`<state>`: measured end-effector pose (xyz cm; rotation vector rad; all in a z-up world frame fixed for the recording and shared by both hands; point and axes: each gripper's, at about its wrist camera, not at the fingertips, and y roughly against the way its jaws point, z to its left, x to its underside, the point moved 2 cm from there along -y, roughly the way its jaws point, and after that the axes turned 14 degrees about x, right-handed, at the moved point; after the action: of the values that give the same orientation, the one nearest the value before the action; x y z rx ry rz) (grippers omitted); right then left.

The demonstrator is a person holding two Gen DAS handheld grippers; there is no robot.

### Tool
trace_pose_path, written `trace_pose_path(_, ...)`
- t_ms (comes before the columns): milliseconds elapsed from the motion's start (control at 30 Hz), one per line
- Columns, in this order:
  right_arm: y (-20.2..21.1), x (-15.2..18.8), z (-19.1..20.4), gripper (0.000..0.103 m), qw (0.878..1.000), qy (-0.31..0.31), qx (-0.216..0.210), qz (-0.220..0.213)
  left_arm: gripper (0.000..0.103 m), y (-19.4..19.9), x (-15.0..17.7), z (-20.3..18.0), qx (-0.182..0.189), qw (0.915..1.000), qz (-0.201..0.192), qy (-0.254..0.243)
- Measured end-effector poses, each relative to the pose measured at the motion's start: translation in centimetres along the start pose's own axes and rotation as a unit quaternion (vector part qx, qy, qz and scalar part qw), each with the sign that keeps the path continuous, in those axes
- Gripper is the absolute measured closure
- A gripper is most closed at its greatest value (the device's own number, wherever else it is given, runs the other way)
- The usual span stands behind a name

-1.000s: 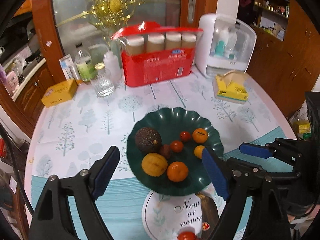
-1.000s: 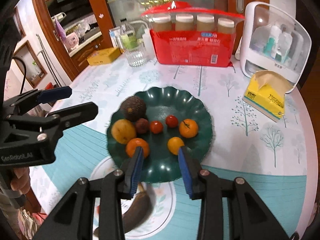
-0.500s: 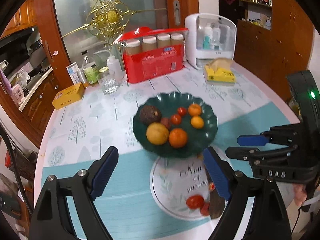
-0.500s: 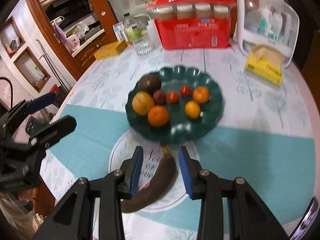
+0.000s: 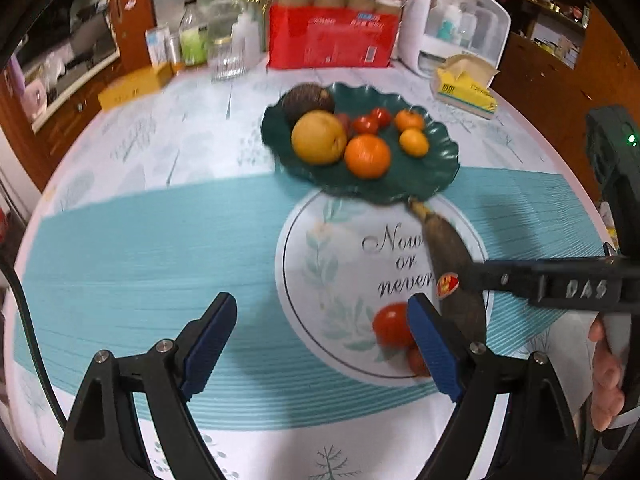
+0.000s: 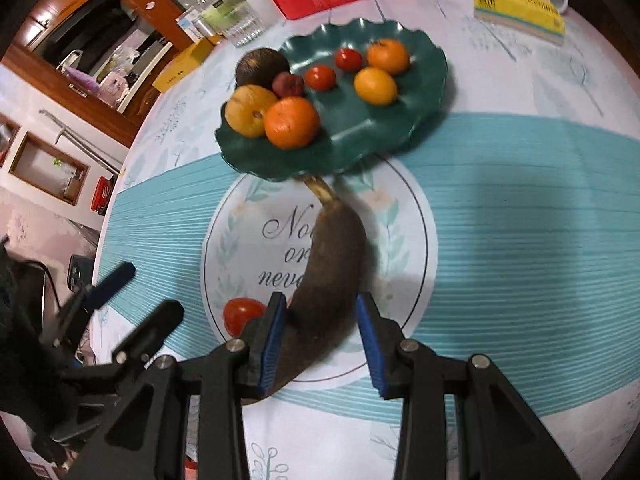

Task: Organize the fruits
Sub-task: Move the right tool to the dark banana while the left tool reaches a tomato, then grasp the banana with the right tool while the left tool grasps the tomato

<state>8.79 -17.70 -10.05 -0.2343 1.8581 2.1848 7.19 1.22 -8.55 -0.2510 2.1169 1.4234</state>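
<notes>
A dark green wavy plate (image 5: pixel 420 168) (image 6: pixel 424 80) holds several fruits: oranges, small tomatoes, a yellow pear (image 5: pixel 318 138) and a dark avocado (image 6: pixel 260 66). In front of it a round white placemat (image 6: pixel 404 232) carries a brown overripe banana (image 6: pixel 332 272) (image 5: pixel 448 248) and a red tomato (image 5: pixel 390 324) (image 6: pixel 240 312). My right gripper (image 6: pixel 322 340) is open with its blue pads on either side of the banana's near end, not closed on it. My left gripper (image 5: pixel 320 344) is open and empty, low over the table, its right pad beside the tomato.
At the table's back stand a red box of jars (image 5: pixel 332 36), a white dispenser (image 5: pixel 460 28), a yellow tissue pack (image 5: pixel 466 86), a glass (image 5: pixel 228 60) and bottles. A yellow box (image 5: pixel 134 86) lies at the left. A round table edge curves on both sides.
Both grippers have pulled back from the green plate and dropped toward the placemat. My right gripper now straddles the banana. My left gripper is beside the tomato.
</notes>
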Motion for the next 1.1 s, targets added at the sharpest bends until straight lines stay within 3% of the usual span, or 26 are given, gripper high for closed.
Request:
trace_pose_path(233,-1.6,-0.4,0.2,0.059,0.999,-0.025,-0.004,0.024,0.017,-0.6,1.0,0.8,-0.003,1.0,0.005,0.008)
trace_pose_path(433,-2.4,-0.6,1.3,0.057,0.999,-0.013,0.026,0.024,0.017,-0.7,1.2,1.0,0.0,0.9999,0.006,0.009)
trace_pose_path(533,-2.5,-0.6,1.6,0.06,0.999,0.0,0.036,0.02,0.017,-0.8,1.1,0.9,0.003,0.9999,0.006,0.008)
trace_pose_path(633,-2.2,-0.6,1.3,0.07,0.999,0.007,0.037,0.011,0.017,-1.1,1.1,0.6,0.009,0.9999,0.009,0.005)
trace_pose_path(900,-0.9,-0.2,-0.4,0.071,0.999,0.023,0.048,-0.008,0.017,-2.9,1.3,-1.3,0.044,0.9983,0.038,-0.005)
trace_pose_path(1100,0.0,-0.2,-1.4,0.071,0.998,0.023,0.054,-0.027,0.018,-4.5,1.3,-1.8,0.064,0.996,0.055,0.03)
